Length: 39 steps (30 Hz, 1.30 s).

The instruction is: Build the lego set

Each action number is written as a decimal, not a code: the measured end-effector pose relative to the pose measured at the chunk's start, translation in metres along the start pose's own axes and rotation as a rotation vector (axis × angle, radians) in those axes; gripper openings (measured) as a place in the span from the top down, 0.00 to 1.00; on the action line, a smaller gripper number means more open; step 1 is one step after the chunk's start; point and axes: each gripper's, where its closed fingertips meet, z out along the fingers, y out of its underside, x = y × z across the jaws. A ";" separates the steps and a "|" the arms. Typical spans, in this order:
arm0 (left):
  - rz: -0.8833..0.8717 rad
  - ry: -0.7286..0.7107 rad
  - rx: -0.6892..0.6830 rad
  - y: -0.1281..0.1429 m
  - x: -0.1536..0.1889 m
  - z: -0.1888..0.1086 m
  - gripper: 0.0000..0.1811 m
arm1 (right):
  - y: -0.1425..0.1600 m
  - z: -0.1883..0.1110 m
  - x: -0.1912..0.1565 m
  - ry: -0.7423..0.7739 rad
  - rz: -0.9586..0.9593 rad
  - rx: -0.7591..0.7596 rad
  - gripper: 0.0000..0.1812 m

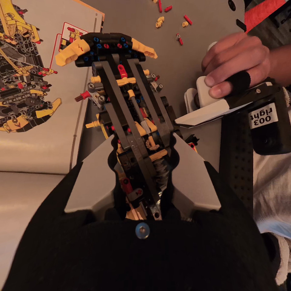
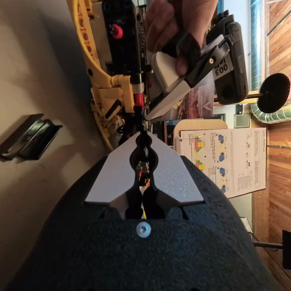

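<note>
The lego model (image 1: 126, 97) is a long chassis of black, grey and yellow Technic parts with red and blue pins. My left gripper (image 1: 143, 138) is shut on its near end, one grey finger on each side, holding it pointing away. My right gripper (image 1: 177, 123) comes in from the right with a hand on it, its narrow tip against the model's right edge. In the right wrist view my right gripper (image 2: 143, 135) is nearly closed, pinching a thin black part of the model (image 2: 110, 88). The left gripper's finger (image 2: 165, 100) touches the model just beyond.
An open instruction booklet (image 1: 47, 88) lies on the left. Loose red pins (image 1: 188, 19) and yellow connectors (image 1: 159, 21) are scattered on the grey table (image 1: 181, 66) behind the model. A printed sheet on a board (image 2: 223, 160) stands at the right.
</note>
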 end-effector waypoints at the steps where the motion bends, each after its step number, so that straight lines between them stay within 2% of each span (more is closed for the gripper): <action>1: -0.011 0.004 0.006 0.000 -0.001 -0.001 0.66 | 0.000 0.000 0.000 -0.003 -0.009 -0.009 1.00; 17: 0.002 0.014 0.022 -0.001 -0.001 0.001 0.65 | -0.002 0.000 -0.002 -0.019 0.090 0.115 1.00; 26: -0.026 0.009 0.016 0.000 -0.001 -0.001 0.66 | -0.001 -0.001 -0.002 -0.072 0.252 0.053 0.99; 35: -0.033 0.018 0.017 0.001 0.000 -0.001 0.66 | 0.012 -0.001 -0.003 -0.061 0.225 0.002 0.98; 39: -0.026 0.018 0.026 0.000 0.000 0.000 0.66 | 0.012 -0.001 -0.002 -0.048 0.141 -0.010 0.99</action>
